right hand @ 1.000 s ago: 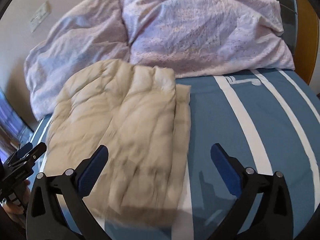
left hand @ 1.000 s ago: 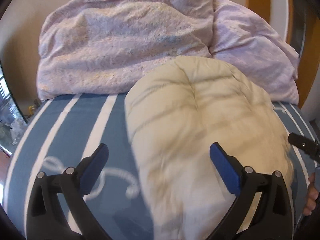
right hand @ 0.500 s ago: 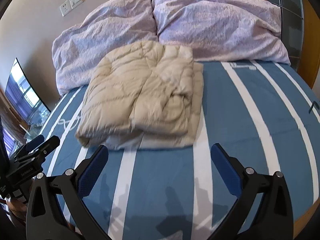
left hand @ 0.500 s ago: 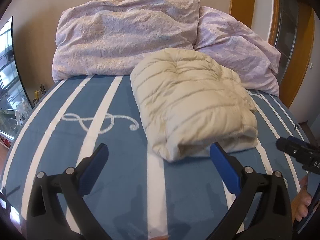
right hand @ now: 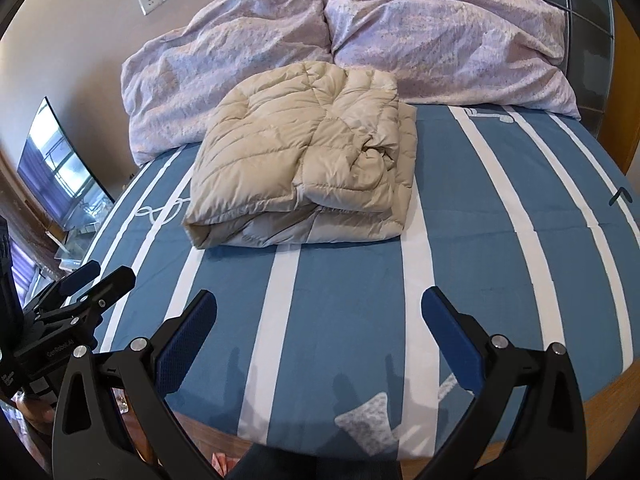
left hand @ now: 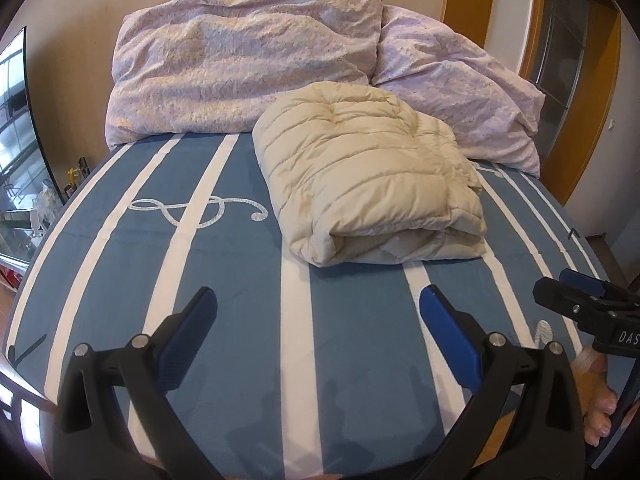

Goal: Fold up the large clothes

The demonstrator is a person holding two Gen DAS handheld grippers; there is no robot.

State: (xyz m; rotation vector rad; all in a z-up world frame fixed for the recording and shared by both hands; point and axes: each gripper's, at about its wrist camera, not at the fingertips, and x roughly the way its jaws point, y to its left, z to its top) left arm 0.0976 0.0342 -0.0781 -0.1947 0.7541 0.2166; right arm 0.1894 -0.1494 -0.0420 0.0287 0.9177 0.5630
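Note:
A cream quilted puffer jacket (left hand: 368, 176) lies folded into a thick bundle on the blue-and-white striped bed; it also shows in the right wrist view (right hand: 304, 160). My left gripper (left hand: 318, 312) is open and empty, held above the bed's near part, well back from the jacket. My right gripper (right hand: 318, 312) is open and empty too, above the bed's near edge. Each gripper appears at the side of the other's view: the right one (left hand: 576, 300) and the left one (right hand: 88, 280).
Two lilac crumpled pillows (left hand: 248, 64) (right hand: 440, 36) lie at the head of the bed (left hand: 200, 264) behind the jacket. A screen (right hand: 56, 164) stands left of the bed. A wooden door frame (left hand: 468, 0) is at the right. The bed's wooden edge (right hand: 608, 392) is near.
Both grippers have pulled back from the jacket toward the foot of the bed, open throughout. The jacket lies folded and has not moved.

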